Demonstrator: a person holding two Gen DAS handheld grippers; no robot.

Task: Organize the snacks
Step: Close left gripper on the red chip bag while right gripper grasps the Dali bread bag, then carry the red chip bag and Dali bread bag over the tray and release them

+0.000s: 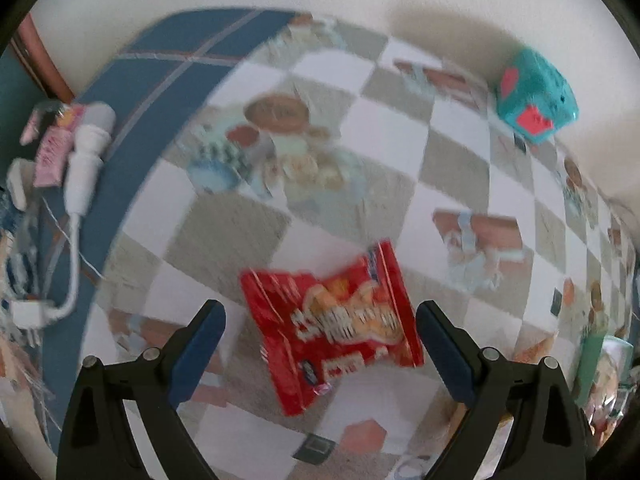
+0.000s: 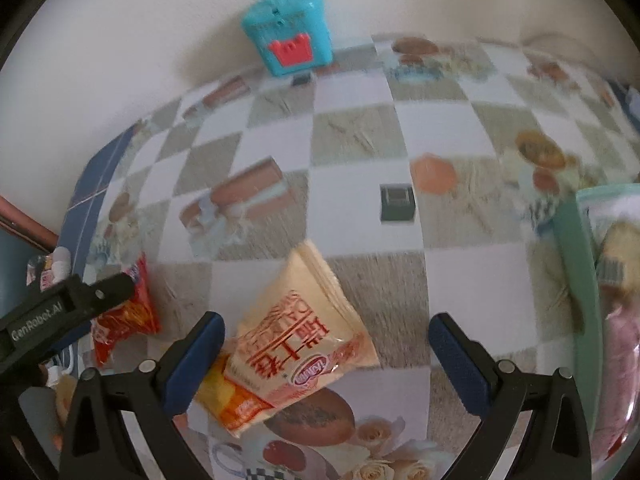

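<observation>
A red snack packet [image 1: 332, 328] lies flat on the checkered tablecloth [image 1: 384, 128]. My left gripper [image 1: 320, 310] hangs just over the packet, open, its blue-padded fingers wide on either side and not touching it. A cream and orange snack packet [image 2: 296, 336] lies between the wide fingers of my open right gripper [image 2: 326, 322]. In the right wrist view the red packet [image 2: 128, 316] shows at the left, partly hidden under the black body of the left gripper [image 2: 60, 312].
A teal box with a red crown [image 2: 290, 32] stands against the wall at the back; it is the same teal box [image 1: 536, 96] at the left view's upper right. A green-rimmed container [image 2: 576, 260] with snacks stands right. White cable plugs [image 1: 88, 152] lie beyond the table's left edge.
</observation>
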